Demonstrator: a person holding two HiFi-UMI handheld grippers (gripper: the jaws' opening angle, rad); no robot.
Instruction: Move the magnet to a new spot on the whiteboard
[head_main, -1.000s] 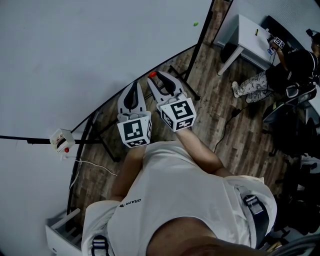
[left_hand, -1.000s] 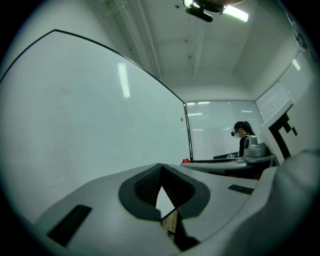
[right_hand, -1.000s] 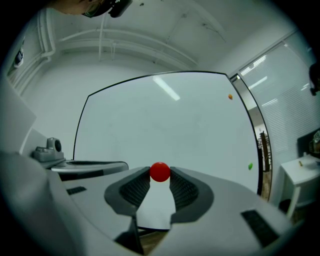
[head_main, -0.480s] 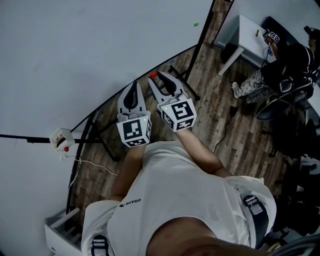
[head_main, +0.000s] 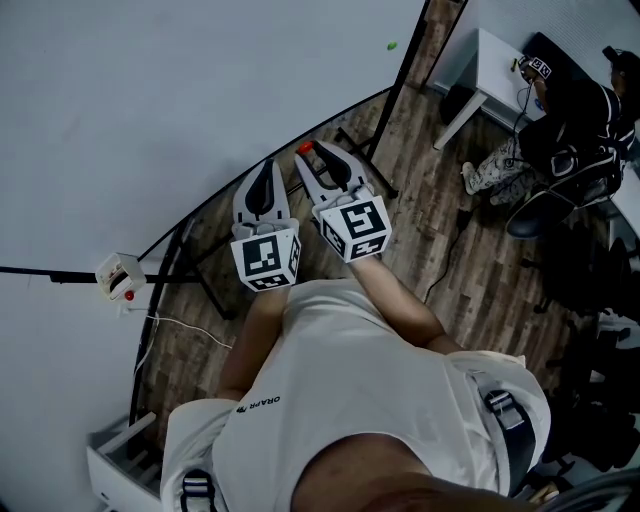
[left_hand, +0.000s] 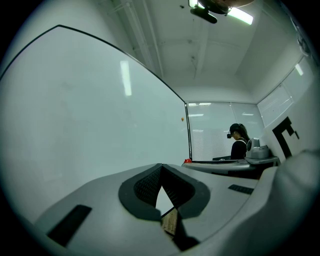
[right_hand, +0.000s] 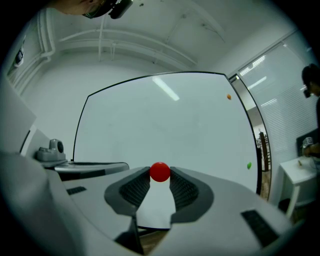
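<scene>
Listing item 1: red magnet, 1 small rounded piece. Location: pinched between the very tips of the right gripper, whose fingers hold it on 2 opposite sides, out in front of the whiteboard. No view settles whether it touches the board face.

Handling, as judged: light, rigid, not fragile. The shell looks smooth and glossy, so expect it to be slippery, and the round form gives your ribbed pads only a narrow line of contact. You hold it at the extreme tip, so a twist or a knock against the board could roll it out. Take it across its widest part, squarely, and keep the grip steady. Near the board it should pull toward the surface and snap on; peeling it off will likely need a tilt or a slide, not a straight tug.

Item 2: left gripper. Its fingers are closed tip to tip with nothing between them. It sits just beside the right one, as the head view shows, and is not needed for the hold.

Item 3: neighbours on the board: 1 orange magnet high near the right edge and 1 green magnet lower down, both well apart from yours. Most of the board face is bare, so you have ample choice for a new spot.
</scene>
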